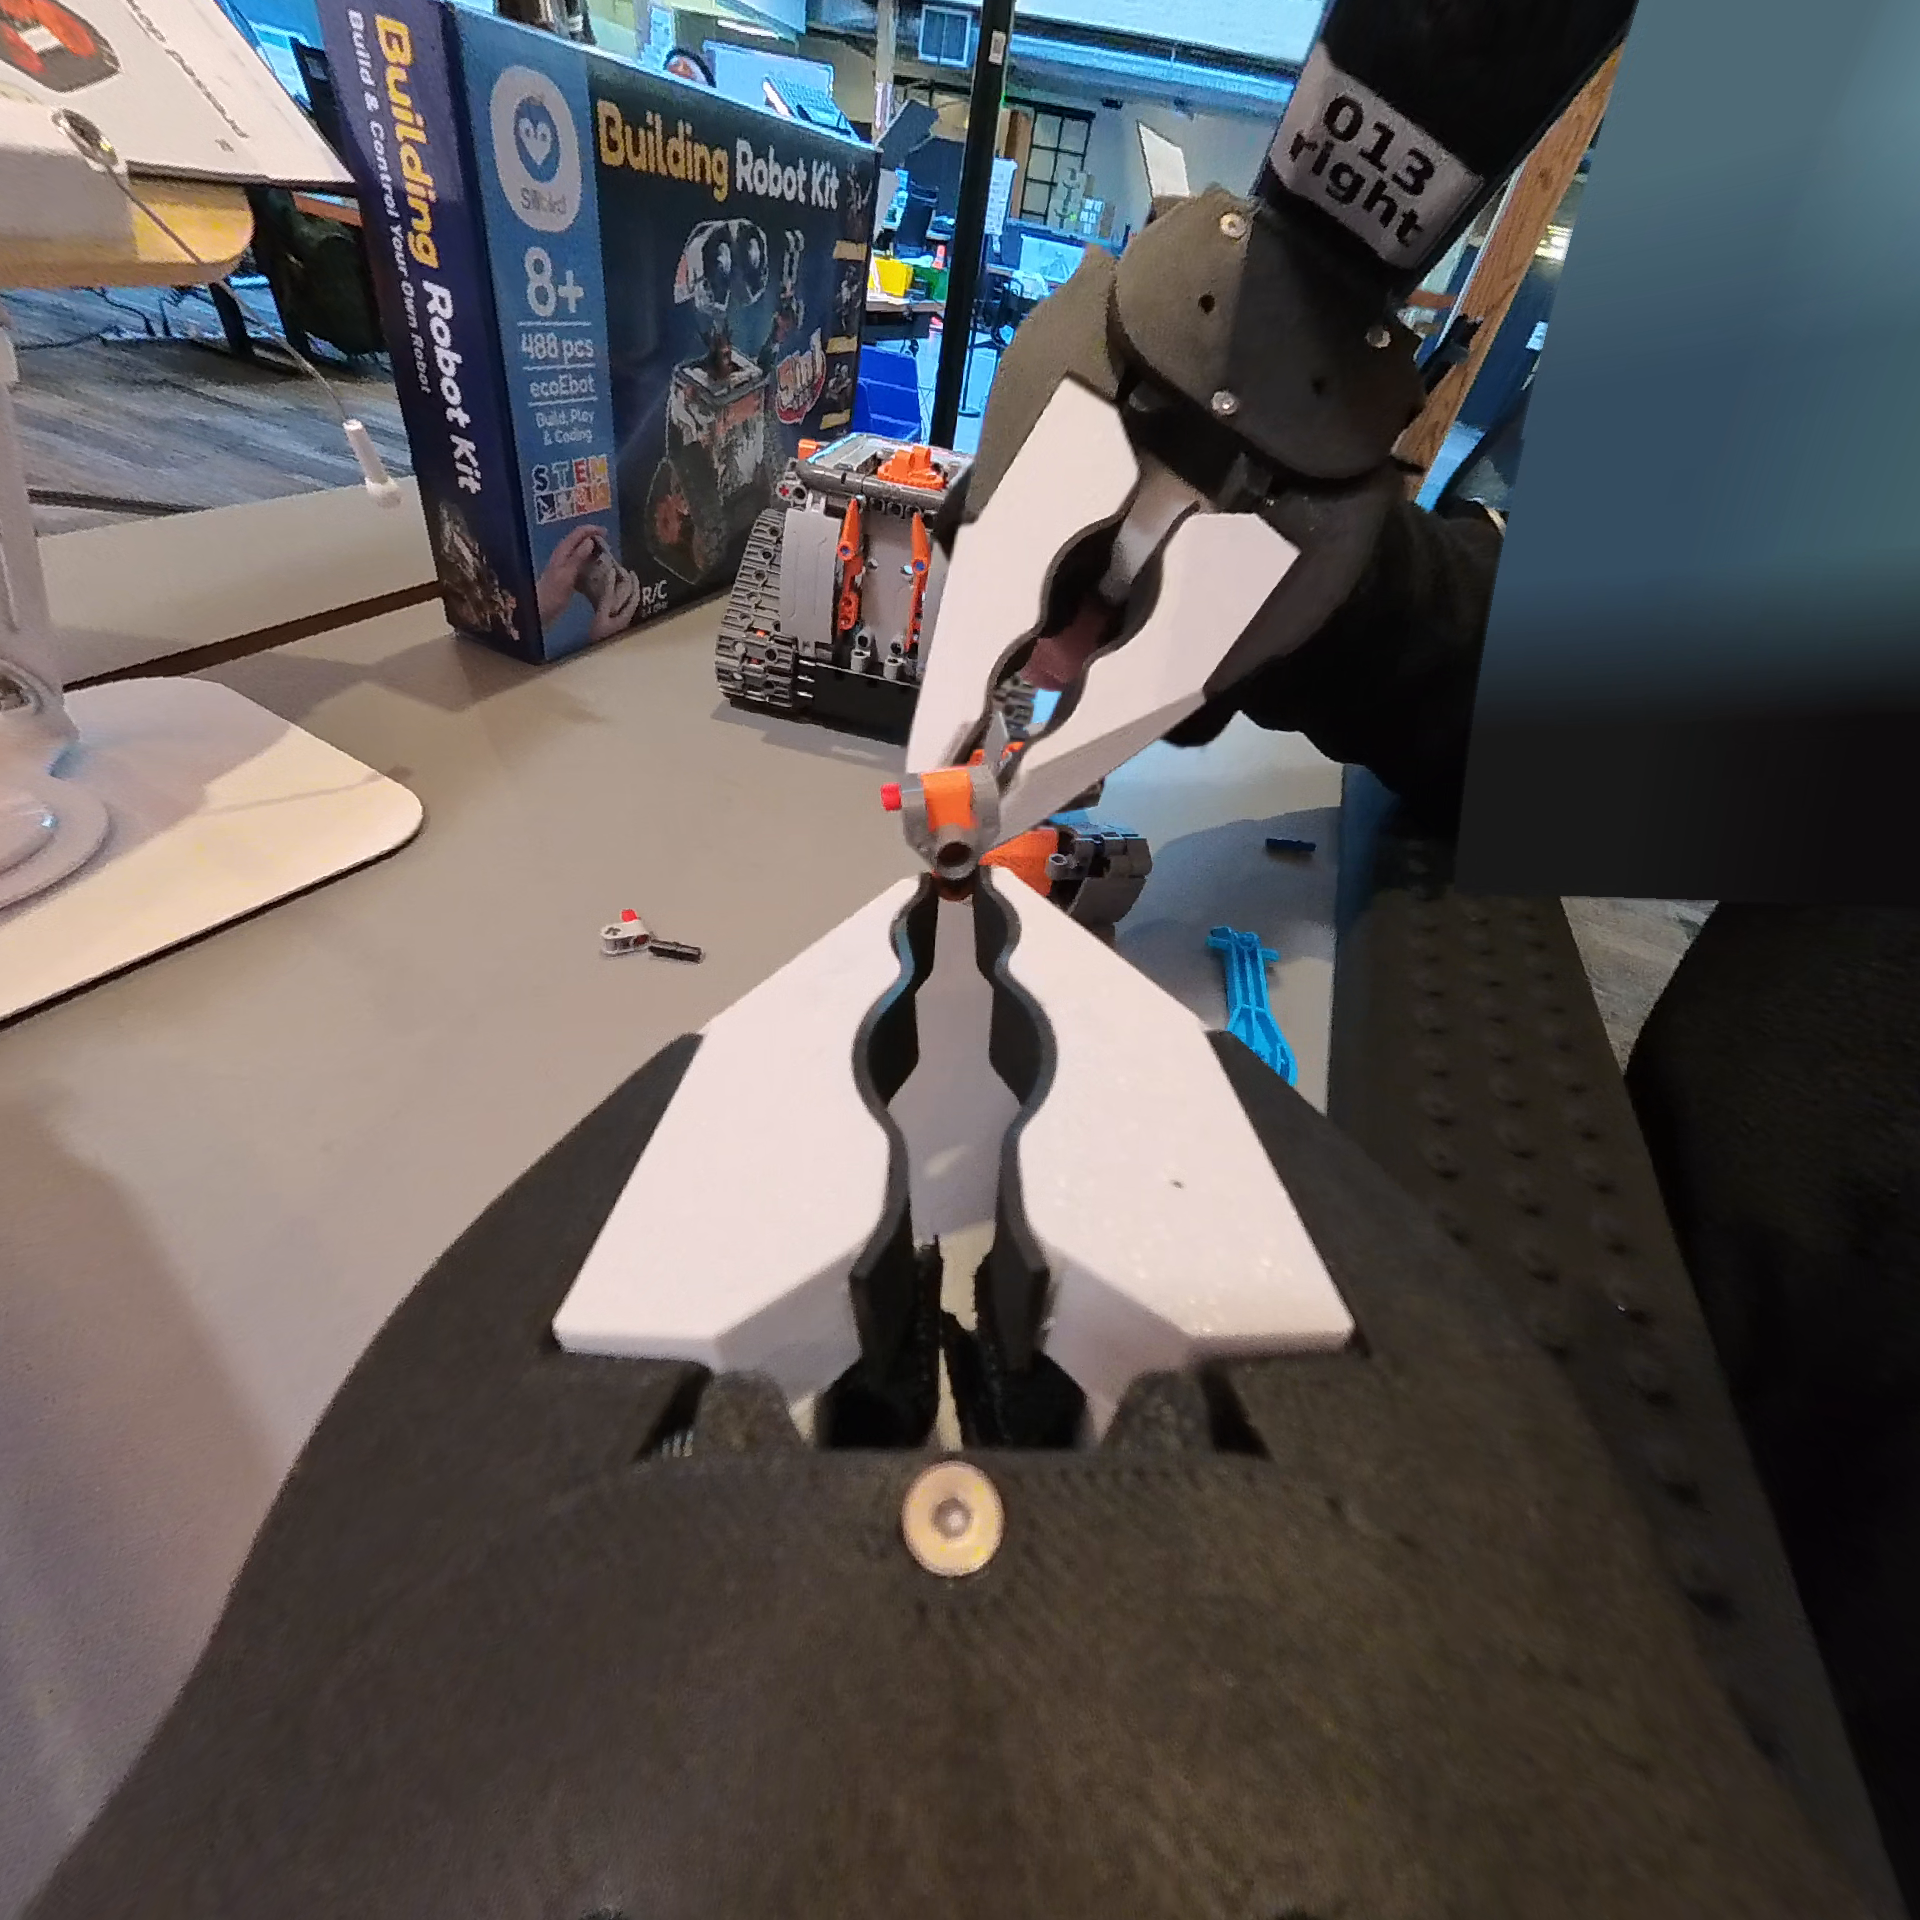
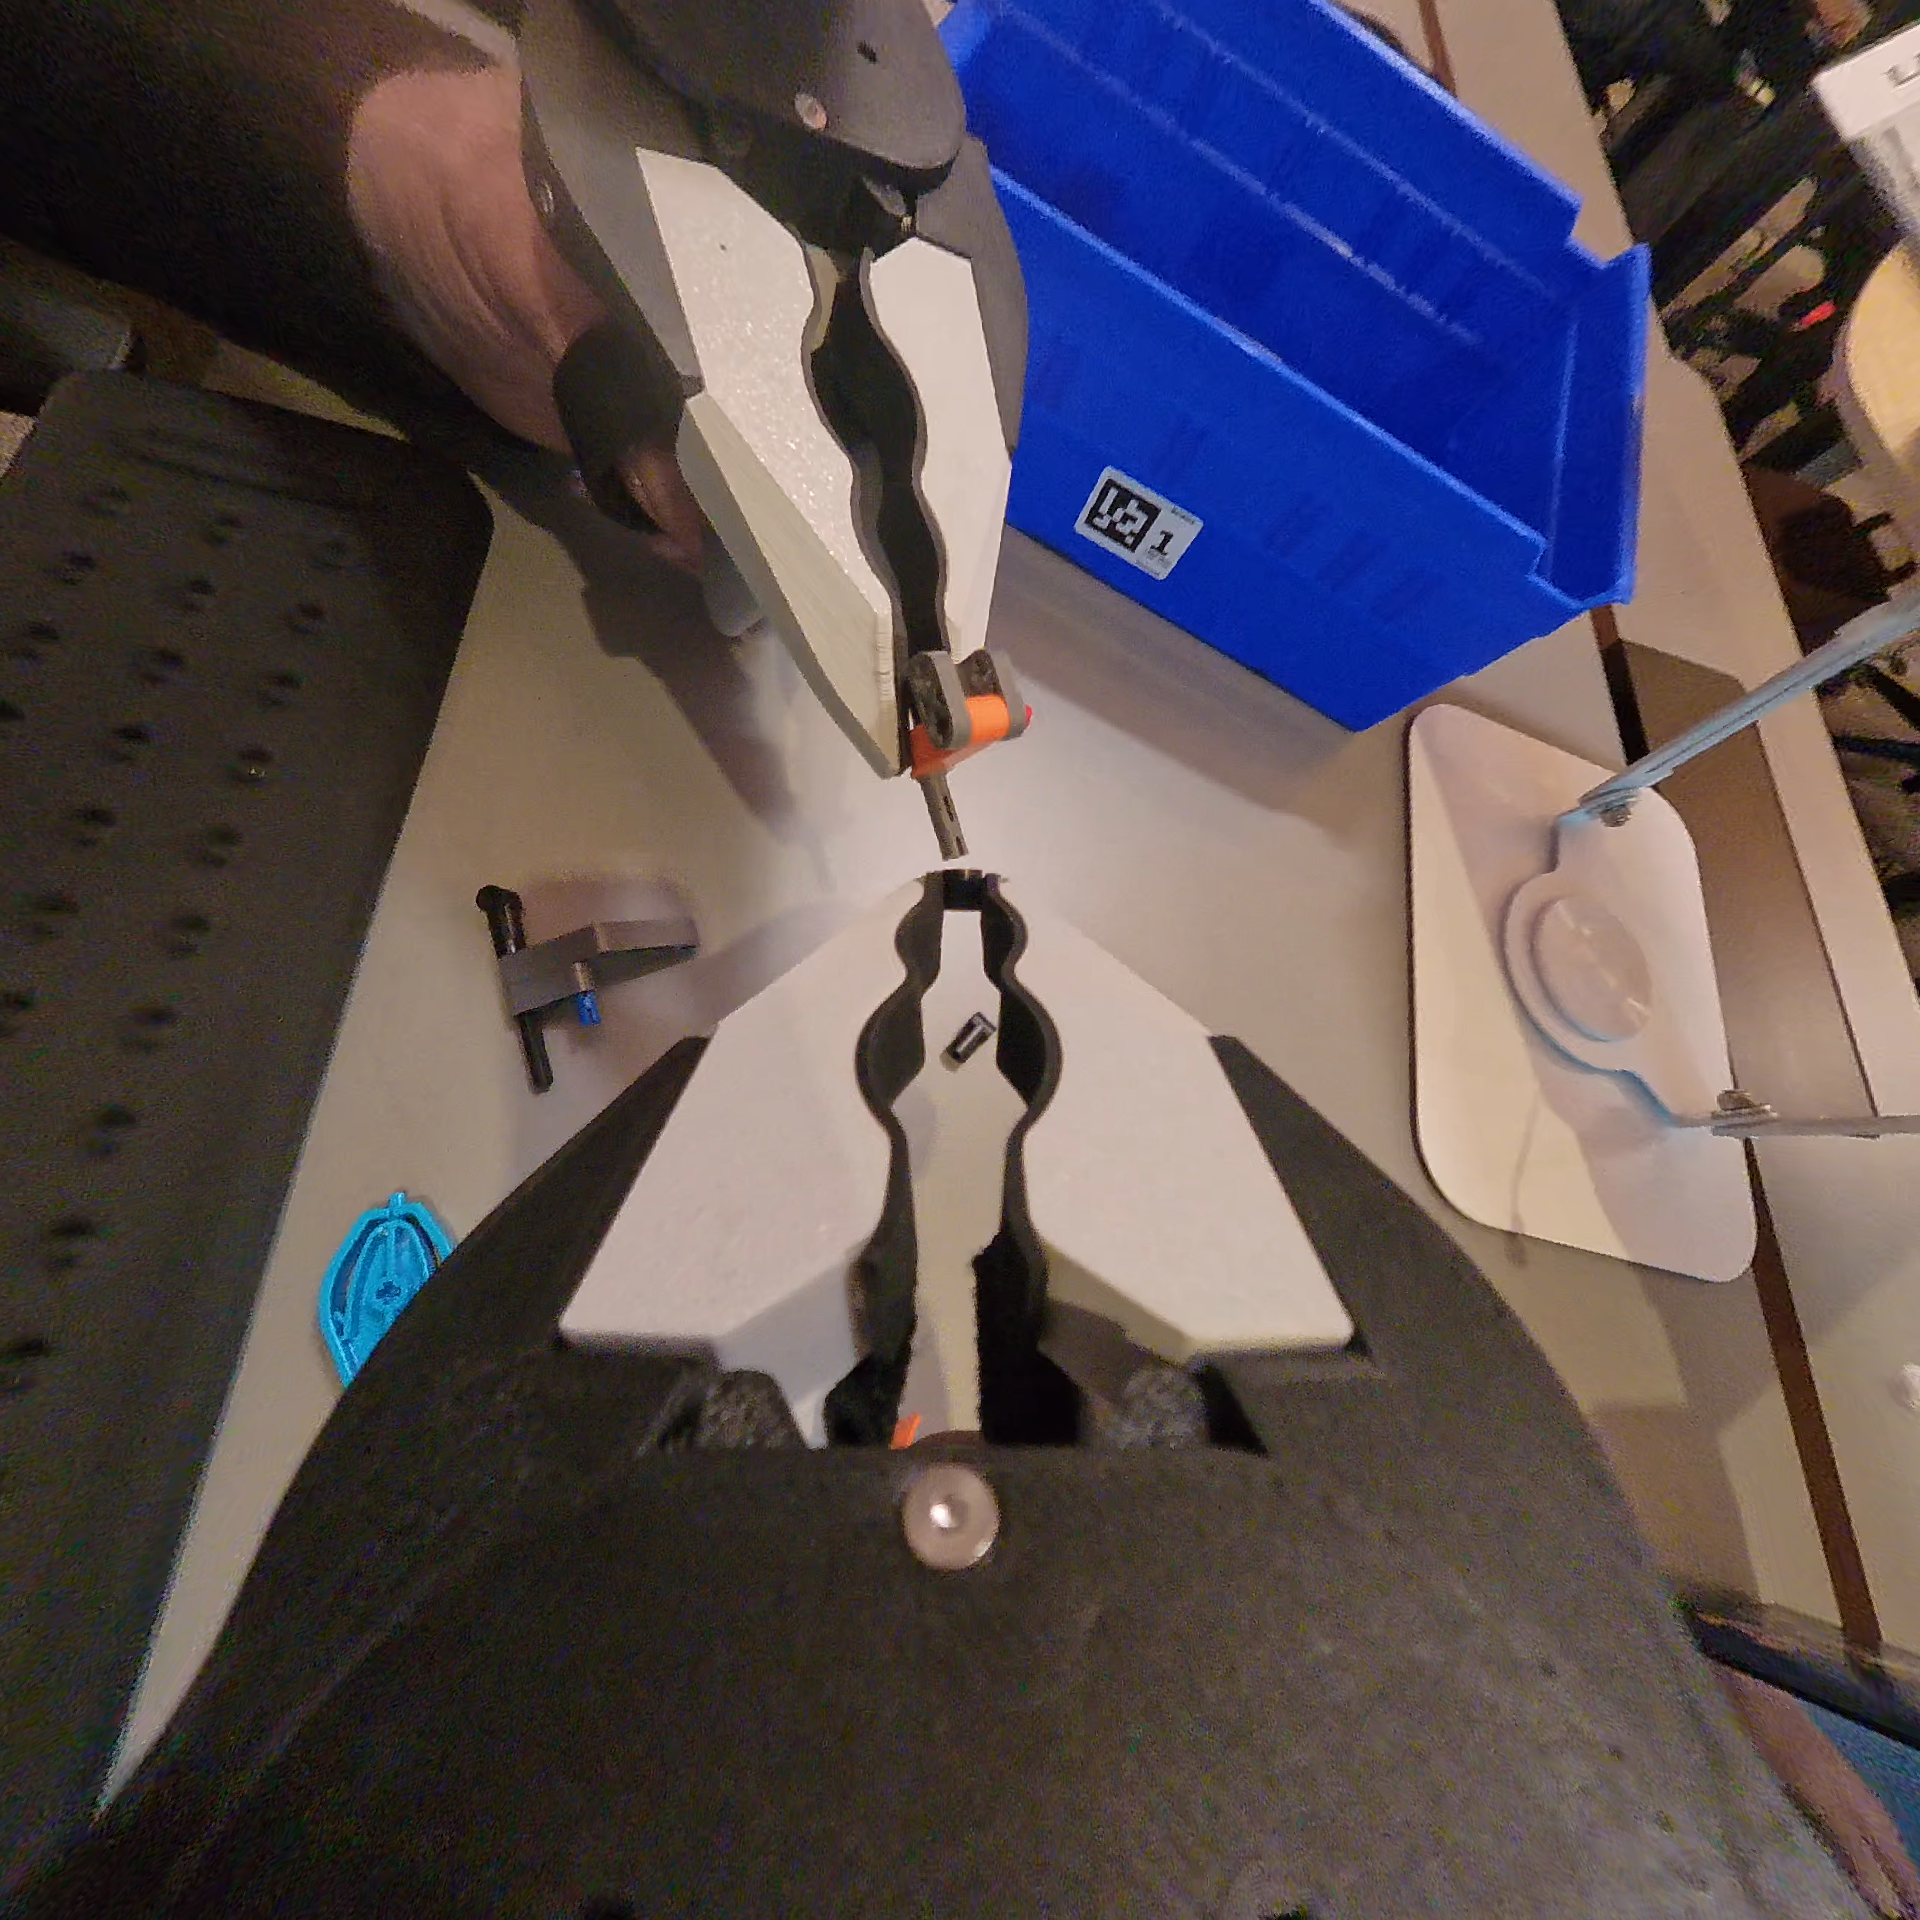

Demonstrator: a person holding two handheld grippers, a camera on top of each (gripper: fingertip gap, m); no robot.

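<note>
1. Starting at the far left of the left wrist view, a white stand base [image 1: 208,810] lies on the grey table [image 1: 312,1143], with a blue robot kit box [image 1: 623,312] upright behind it.
2. A small grey and red connector [image 1: 649,940] with a black pin lies loose on the table. Behind it, a tracked robot model [image 1: 831,582] in grey, black and orange stands in front of the box.
3. The left gripper [image 1: 951,899] is held above the table, its white fingers drawn almost together and clamped on an orange and grey brick assembly [image 1: 945,805]. A red pin sticks out of the assembly's left side.
4. A black axle [image 2: 943,821] projects from that assembly toward the right gripper [image 2: 961,883].
5. The right gripper's fingertips are pinched on a small black piece [image 2: 961,890]. This piece sits just short of the axle's end, and I cannot tell whether they touch.
6. A hand in a dark glove [image 1: 1351,644] grips the right gripper's body.
7. In the right wrist view, a black perforated board [image 2: 208,727] lies at the left, with a light blue plastic tool [image 2: 379,1288] beside its edge.
8. A grey curved part with black pins [image 2: 582,956] lies on the table nearby.
9. A blue storage bin [image 2: 1299,416] stands behind the grippers. A second white stand base [image 2: 1579,987] carrying a round lens is at the far right.
</note>
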